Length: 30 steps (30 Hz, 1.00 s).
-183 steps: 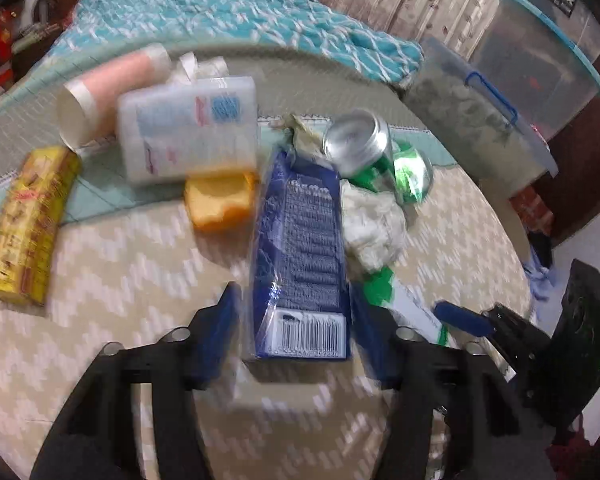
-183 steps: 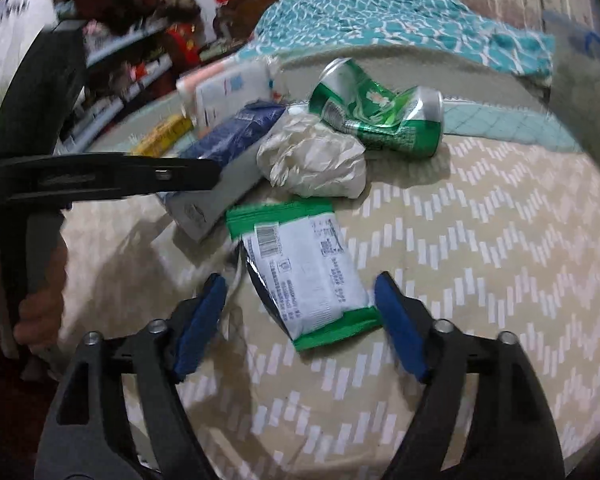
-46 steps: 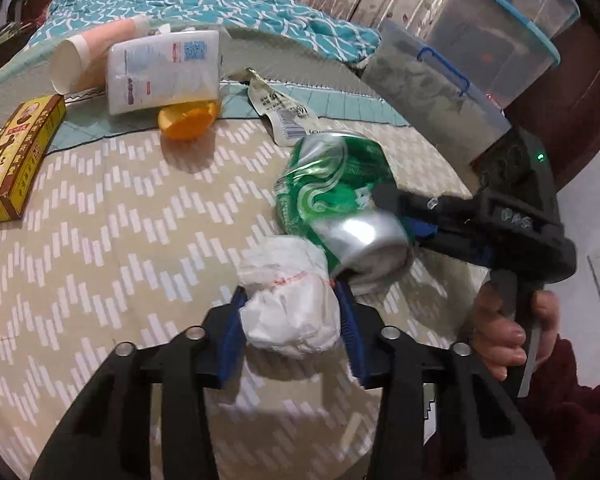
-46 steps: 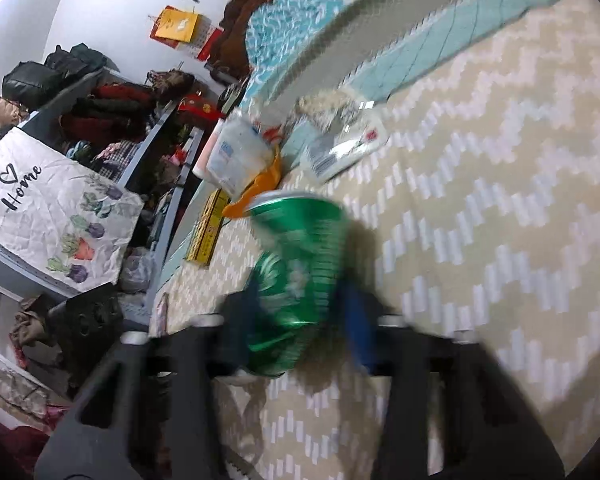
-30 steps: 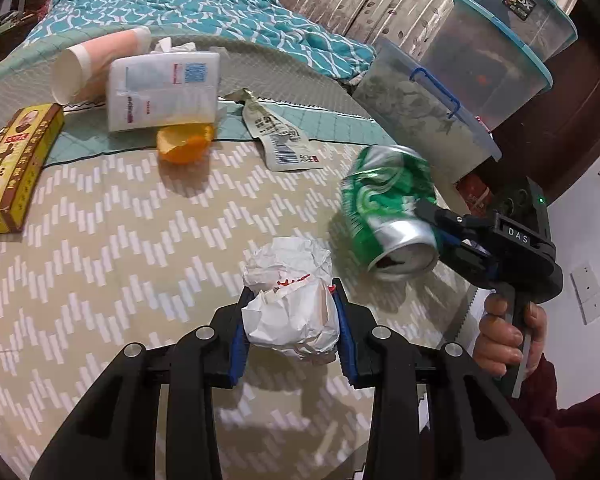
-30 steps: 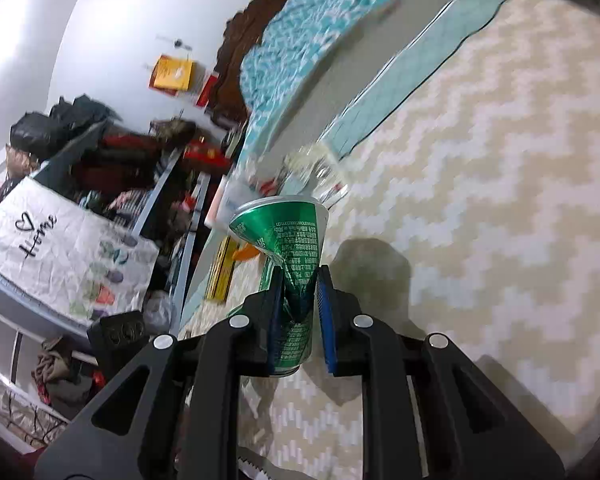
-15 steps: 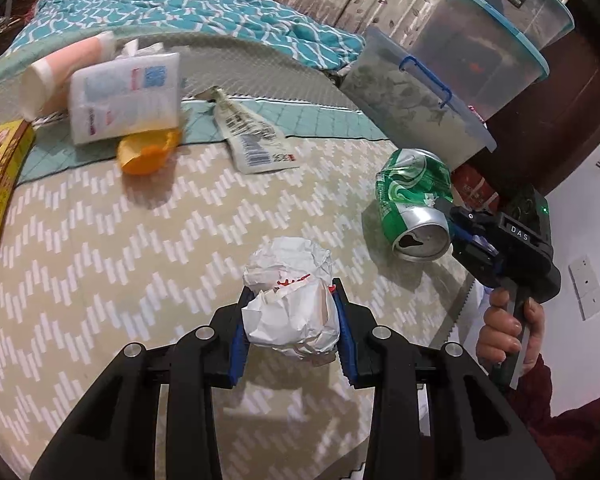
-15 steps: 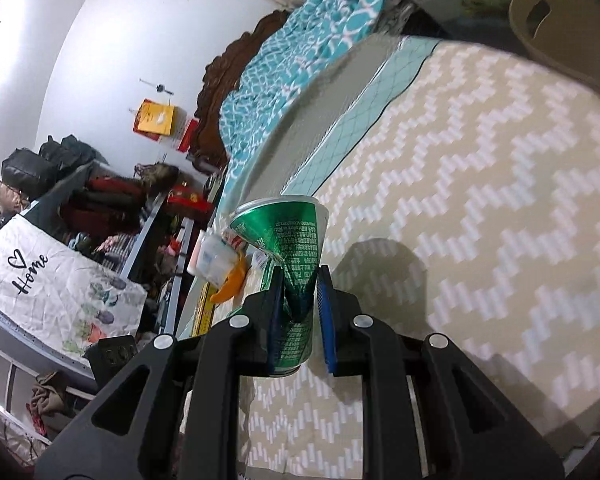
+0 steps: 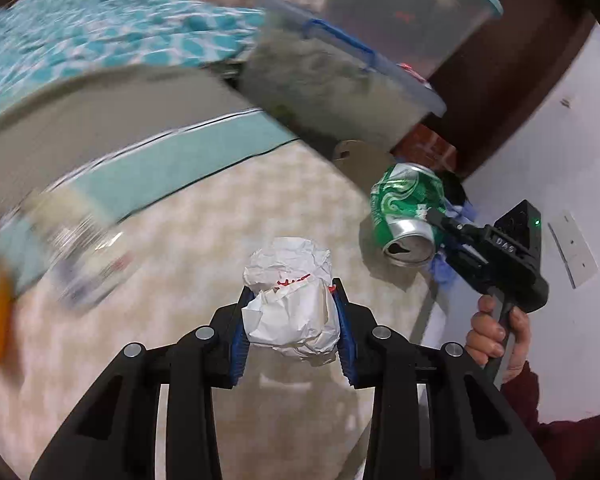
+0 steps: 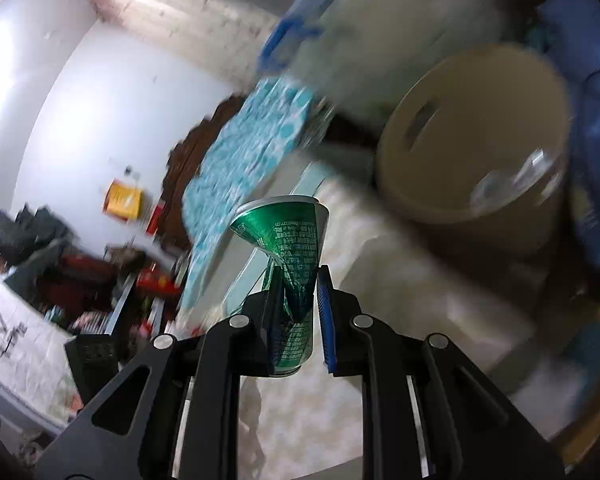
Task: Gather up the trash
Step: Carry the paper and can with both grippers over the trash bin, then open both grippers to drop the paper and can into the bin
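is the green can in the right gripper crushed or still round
Crushed. The green aluminium can is pinched flat at its middle between the right gripper fingers, and its wall is dented in the left wrist view.

Both loads have swung off the bed's middle toward the beige bin (image 10: 472, 160); it now shows.

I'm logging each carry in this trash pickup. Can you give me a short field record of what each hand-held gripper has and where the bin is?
left hand-held gripper: shut on a crumpled white paper ball, held above the zigzag-patterned bedcover
right hand-held gripper: shut on a crushed green can, pinched at its flattened middle
right hand: seen in the left wrist view, gripping the tool's handle
bin: beige round bin beside the bed, ahead and to the right of the can in the right wrist view
bin contents: something shiny, too blurred to name
image quality: motion blur in both views
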### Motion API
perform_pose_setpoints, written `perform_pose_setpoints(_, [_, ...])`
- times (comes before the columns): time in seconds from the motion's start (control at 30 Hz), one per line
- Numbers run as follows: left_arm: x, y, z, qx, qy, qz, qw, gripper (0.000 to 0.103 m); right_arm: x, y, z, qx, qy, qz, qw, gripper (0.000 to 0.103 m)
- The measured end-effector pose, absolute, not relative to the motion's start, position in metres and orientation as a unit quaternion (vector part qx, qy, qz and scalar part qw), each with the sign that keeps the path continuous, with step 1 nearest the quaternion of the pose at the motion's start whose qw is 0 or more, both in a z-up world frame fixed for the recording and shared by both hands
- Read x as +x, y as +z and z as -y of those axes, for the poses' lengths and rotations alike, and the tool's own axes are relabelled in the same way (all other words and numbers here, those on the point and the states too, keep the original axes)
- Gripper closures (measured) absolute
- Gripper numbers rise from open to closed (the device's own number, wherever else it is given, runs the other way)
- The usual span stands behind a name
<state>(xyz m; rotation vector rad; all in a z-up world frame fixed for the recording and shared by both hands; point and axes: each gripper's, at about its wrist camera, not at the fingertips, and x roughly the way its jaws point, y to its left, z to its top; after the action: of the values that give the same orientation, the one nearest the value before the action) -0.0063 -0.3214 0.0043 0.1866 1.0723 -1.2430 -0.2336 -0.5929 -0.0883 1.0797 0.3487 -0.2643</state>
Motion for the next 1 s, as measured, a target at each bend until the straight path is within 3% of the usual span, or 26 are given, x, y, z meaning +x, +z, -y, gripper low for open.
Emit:
perform_pose_setpoints(0.33, [-0.042, 0.018, 0.514, 0.134, -0.623, -0.457, 0.621, 0.064, -0.276, -0.101, 0.685, 0.499, -0.226, -0.153, 0.822, 0.081])
perform_pose_setpoints(0.4, [-0.049, 0.013, 0.544, 0.143, -0.621, -0.453, 0.623, 0.051, -0.275, -0.105, 0.694, 0.499, -0.241, -0.15, 0.818, 0.078])
perform_pose_setpoints(0.43, [-0.051, 0.009, 0.557, 0.146, -0.614, -0.454, 0.629, 0.034, -0.272, -0.106, 0.7, 0.503, -0.241, -0.151, 0.816, 0.061])
perform_pose_setpoints(0.47, [-0.052, 0.003, 0.57, 0.146, -0.604, -0.454, 0.638, 0.029, -0.268, -0.107, 0.703, 0.506, -0.245, -0.151, 0.813, 0.044])
perform_pose_setpoints(0.5, [-0.051, -0.001, 0.577, 0.146, -0.599, -0.458, 0.641, 0.029, -0.267, -0.105, 0.703, 0.503, -0.251, -0.139, 0.815, 0.016])
perform_pose_setpoints(0.73, [-0.048, 0.001, 0.549, 0.131, -0.593, -0.463, 0.645, 0.03, -0.261, -0.086, 0.687, 0.459, -0.246, -0.132, 0.844, 0.021])
perform_pose_setpoints(1.0, [-0.046, 0.013, 0.418, 0.153, -0.575, -0.427, 0.681, 0.03, -0.228, -0.074, 0.65, 0.459, -0.182, -0.157, 0.855, 0.028])
